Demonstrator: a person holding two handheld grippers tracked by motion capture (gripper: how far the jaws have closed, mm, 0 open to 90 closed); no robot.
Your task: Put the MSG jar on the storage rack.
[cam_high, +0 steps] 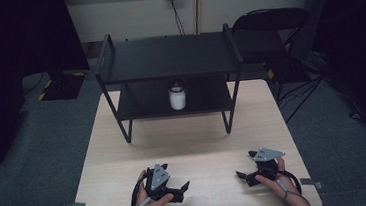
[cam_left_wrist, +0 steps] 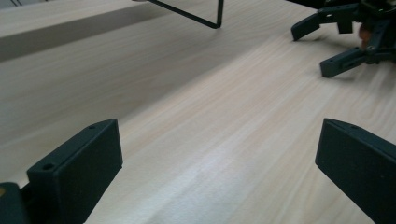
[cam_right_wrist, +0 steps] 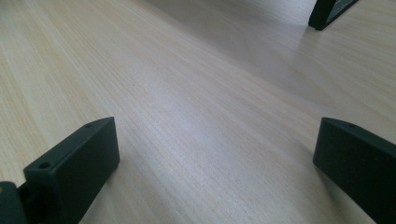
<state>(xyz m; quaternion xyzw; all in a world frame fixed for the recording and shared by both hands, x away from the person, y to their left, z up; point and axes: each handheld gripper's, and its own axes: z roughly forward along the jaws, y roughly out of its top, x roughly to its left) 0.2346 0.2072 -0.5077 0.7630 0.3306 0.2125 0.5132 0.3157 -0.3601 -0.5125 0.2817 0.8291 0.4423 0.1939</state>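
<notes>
White jar (cam_high: 177,98) on the rack's lower shelf (cam_high: 143,106) looks rigid, smooth, perhaps fragile; best gripped around its body. Both hand-held grippers, left (cam_high: 177,187) and right (cam_high: 245,167), rest with jaws apart on the bench (cam_high: 194,142).

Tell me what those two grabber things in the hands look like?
Each gripper, left and right, is black, with two flat, blocky jaws that have small holes near the tips. A grey three-cornered plate with little dots sits on top of each. A dark cable loops from each one around the wrist. No sleeves show.
</notes>
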